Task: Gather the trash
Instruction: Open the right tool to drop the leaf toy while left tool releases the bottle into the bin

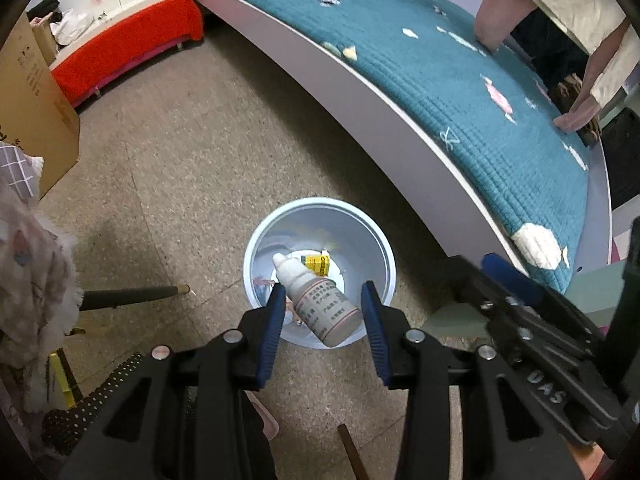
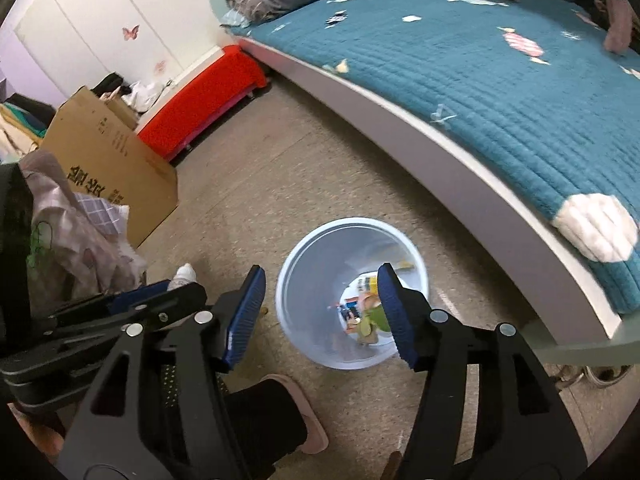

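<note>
A small white dropper bottle (image 1: pixel 320 304) with a printed label lies slanted between the blue pads of my left gripper (image 1: pixel 324 292), which is shut on it right above the pale blue bin (image 1: pixel 256 240). The bin holds a yellow box (image 1: pixel 316 262) and other scraps. In the right wrist view my right gripper (image 2: pixel 322 270) stands open over the same bin (image 2: pixel 288 264), nothing between its fingers; colourful wrappers (image 2: pixel 368 312) lie at the bottom. The left gripper (image 2: pixel 152 292) shows at the left there, with the bottle's cap (image 2: pixel 186 272) poking past it.
A bed with a teal quilt (image 1: pixel 460 92) runs along the right, a person's hands (image 1: pixel 496 20) resting on it. A red bench (image 1: pixel 120 52) and a cardboard box (image 2: pixel 104 160) stand at the left. Crumpled cloth (image 1: pixel 28 264), a dark handle (image 1: pixel 128 296) and a slippered foot (image 2: pixel 296 412) are nearby.
</note>
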Available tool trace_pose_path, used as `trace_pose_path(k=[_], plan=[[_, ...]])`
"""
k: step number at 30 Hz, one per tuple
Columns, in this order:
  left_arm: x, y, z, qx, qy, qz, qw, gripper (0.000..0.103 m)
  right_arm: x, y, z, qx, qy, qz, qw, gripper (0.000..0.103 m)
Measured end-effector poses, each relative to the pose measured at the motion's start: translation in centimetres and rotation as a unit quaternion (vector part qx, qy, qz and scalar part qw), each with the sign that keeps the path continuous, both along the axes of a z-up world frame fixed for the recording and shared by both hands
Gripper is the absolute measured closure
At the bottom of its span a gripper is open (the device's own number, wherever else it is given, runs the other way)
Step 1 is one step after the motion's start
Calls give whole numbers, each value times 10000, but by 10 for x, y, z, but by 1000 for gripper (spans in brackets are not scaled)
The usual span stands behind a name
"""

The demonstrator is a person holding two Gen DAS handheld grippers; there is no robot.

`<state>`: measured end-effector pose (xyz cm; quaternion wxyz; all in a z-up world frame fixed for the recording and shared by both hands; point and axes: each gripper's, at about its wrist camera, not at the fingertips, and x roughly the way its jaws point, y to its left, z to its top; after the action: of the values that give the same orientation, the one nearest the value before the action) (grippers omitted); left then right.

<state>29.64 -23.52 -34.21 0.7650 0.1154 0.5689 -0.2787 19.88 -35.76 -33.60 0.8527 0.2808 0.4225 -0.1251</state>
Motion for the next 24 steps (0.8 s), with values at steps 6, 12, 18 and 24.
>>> trace_pose_path(k=[6, 12, 18, 24], plan=[[2, -19, -3, -9, 58, -132, 9999, 65, -21, -12, 5, 243, -337, -388, 9984, 41], [3, -34, 15, -176, -117, -143, 9997, 41, -32, -23, 16, 335, -558, -636, 9958, 41], [-4, -29, 33, -176, -285, -50, 9994, 36, -39, -23, 24, 457, -552, -649, 9953, 41], [-23, -6, 64, -176, -646, 100, 9977, 35, -45, -9, 45, 465, -684, -456, 9955, 41]])
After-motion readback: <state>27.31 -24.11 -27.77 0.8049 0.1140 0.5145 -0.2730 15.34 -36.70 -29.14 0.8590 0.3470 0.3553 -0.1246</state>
